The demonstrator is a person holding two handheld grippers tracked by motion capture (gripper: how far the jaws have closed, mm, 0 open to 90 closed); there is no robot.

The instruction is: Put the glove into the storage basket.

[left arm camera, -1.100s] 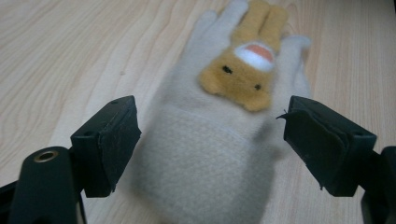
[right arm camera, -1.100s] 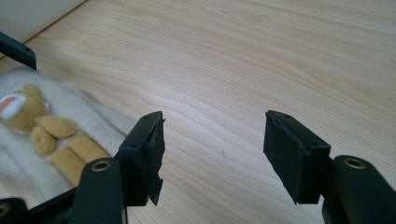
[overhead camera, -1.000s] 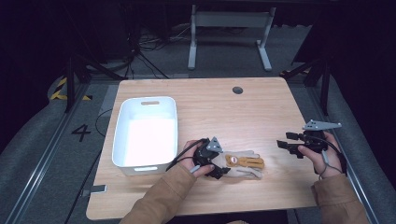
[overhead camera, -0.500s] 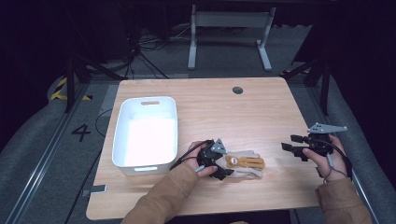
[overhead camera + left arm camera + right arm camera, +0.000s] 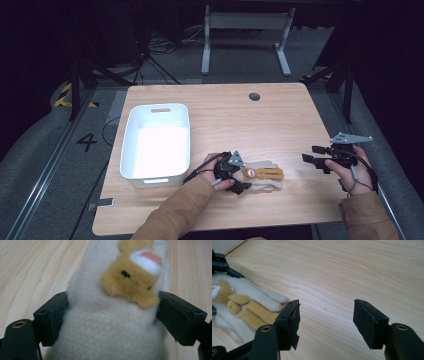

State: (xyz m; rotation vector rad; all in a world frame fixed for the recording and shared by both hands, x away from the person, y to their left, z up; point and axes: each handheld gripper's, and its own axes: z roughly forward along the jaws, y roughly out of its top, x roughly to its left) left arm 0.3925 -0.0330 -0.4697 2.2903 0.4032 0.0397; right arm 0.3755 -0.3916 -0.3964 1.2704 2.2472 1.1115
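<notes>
My left claw point(image 5: 110, 322) is black, with matt black pads and a brass-coloured screw hole at one arm. The glove point(image 5: 112, 315) is cream, fluffy, with a tan animal face sewn on: two small black eyes and a white muzzle with an orange-pink spot. From above, the glove point(image 5: 262, 176) shows cream fingers with tan strips along them. My right claw point(image 5: 325, 322) is black too, with brass-coloured holes, and carries a grey plate point(image 5: 350, 137) on top. The surface point(image 5: 240, 120) is pale wood with a wavy grain and one dark round hole. The bin point(image 5: 156, 145) is white. My sleeves point(image 5: 175, 215) are tan.
</notes>
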